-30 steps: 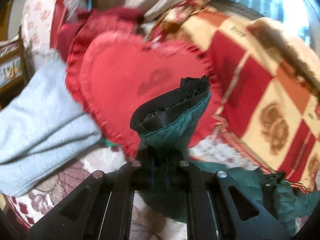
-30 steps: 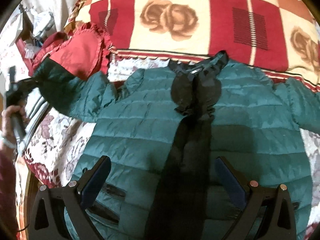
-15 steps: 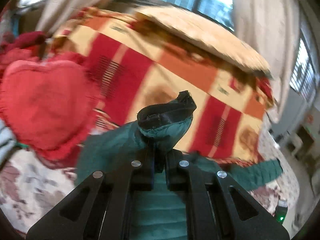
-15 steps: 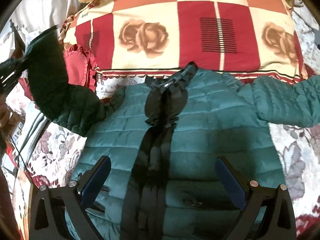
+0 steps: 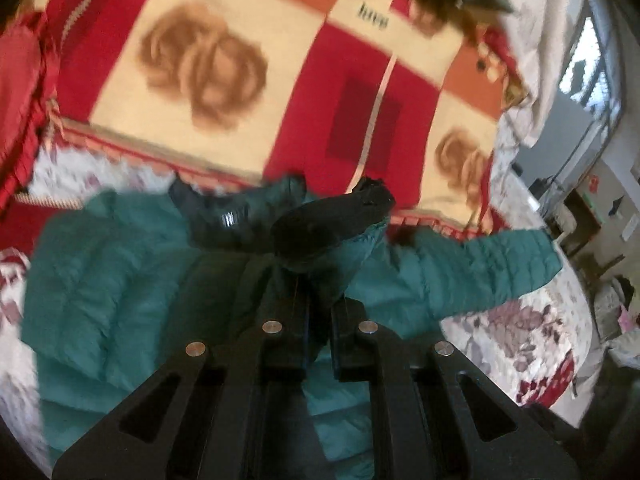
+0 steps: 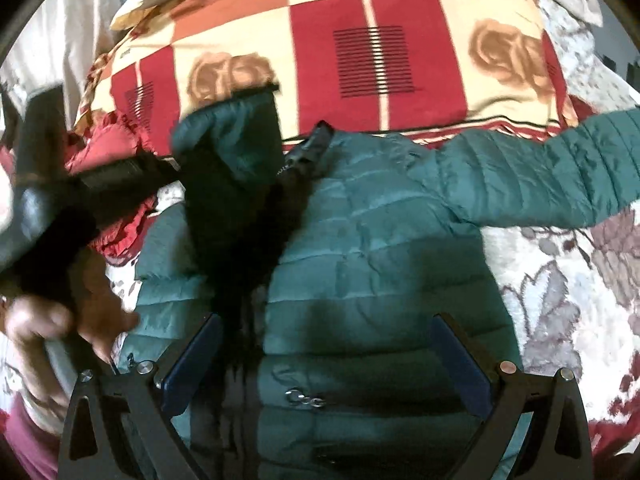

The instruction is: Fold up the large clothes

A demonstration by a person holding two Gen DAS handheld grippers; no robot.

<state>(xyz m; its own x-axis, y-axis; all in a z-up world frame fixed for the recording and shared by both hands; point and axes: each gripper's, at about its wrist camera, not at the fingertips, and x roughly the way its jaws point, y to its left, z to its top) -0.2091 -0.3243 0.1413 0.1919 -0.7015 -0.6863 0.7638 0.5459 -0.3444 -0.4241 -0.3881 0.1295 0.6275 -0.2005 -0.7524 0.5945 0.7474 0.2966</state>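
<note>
A teal quilted jacket [image 6: 380, 240] with a black front strip lies face up on the bed; it also shows in the left wrist view [image 5: 100, 280]. My left gripper [image 5: 318, 304] is shut on the jacket's left sleeve cuff [image 5: 332, 224] and holds it raised over the jacket's chest. In the right wrist view that sleeve [image 6: 228, 160] stands lifted and folded inward, with the left gripper's body [image 6: 80, 196] beside it. The other sleeve [image 6: 540, 176] lies stretched out to the right. My right gripper [image 6: 326, 356] is open and empty above the jacket's lower front.
A red and cream rose-patterned blanket [image 6: 380, 60] lies beyond the collar. A red frilled cushion [image 6: 116, 148] sits at the left. A floral bedsheet [image 6: 560, 280] shows at the right. Room furniture [image 5: 592, 208] stands past the bed's right edge.
My left gripper has carried the sleeve cuff from the left side inward over the jacket's chest. The right gripper has stayed open above the jacket's hem.
</note>
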